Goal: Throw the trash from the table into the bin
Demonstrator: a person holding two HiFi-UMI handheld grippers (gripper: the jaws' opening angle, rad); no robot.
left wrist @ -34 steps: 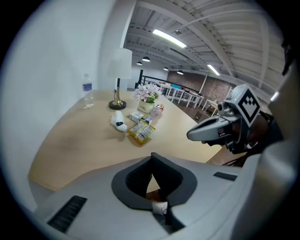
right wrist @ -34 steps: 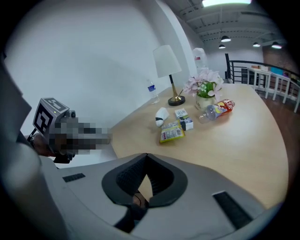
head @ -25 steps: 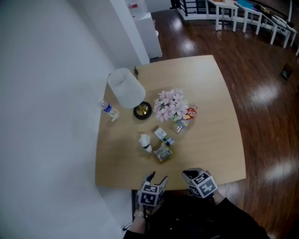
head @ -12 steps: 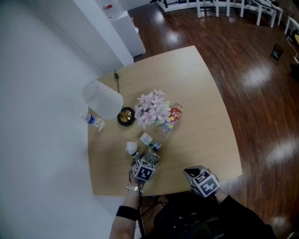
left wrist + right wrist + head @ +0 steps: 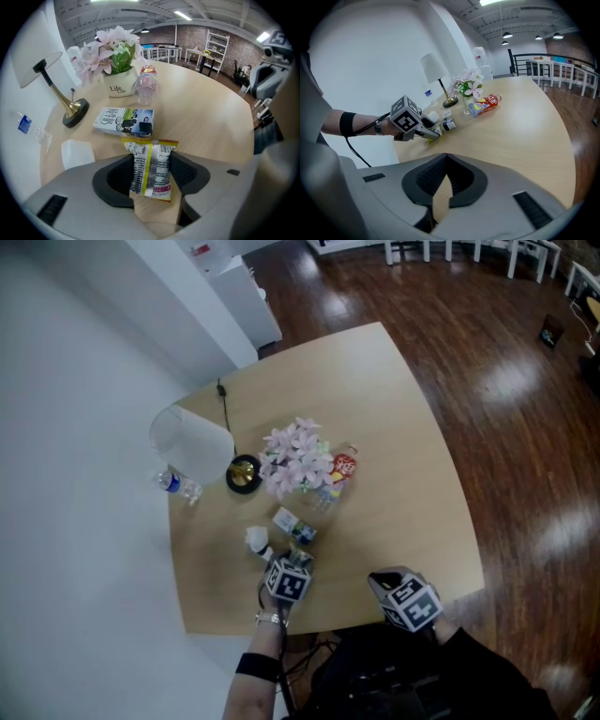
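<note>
Left gripper view: my left gripper jaws have just been closing, now pinching the snack packet by the table's near edge. The right gripper is closed, empty. The carton and bottle remain; no bin visible, so barely started.

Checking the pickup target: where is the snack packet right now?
In the left gripper view, the snack packet lies on the table between the left gripper's jaws, which have just been closing on it. It is directly in front of the small carton.
</note>
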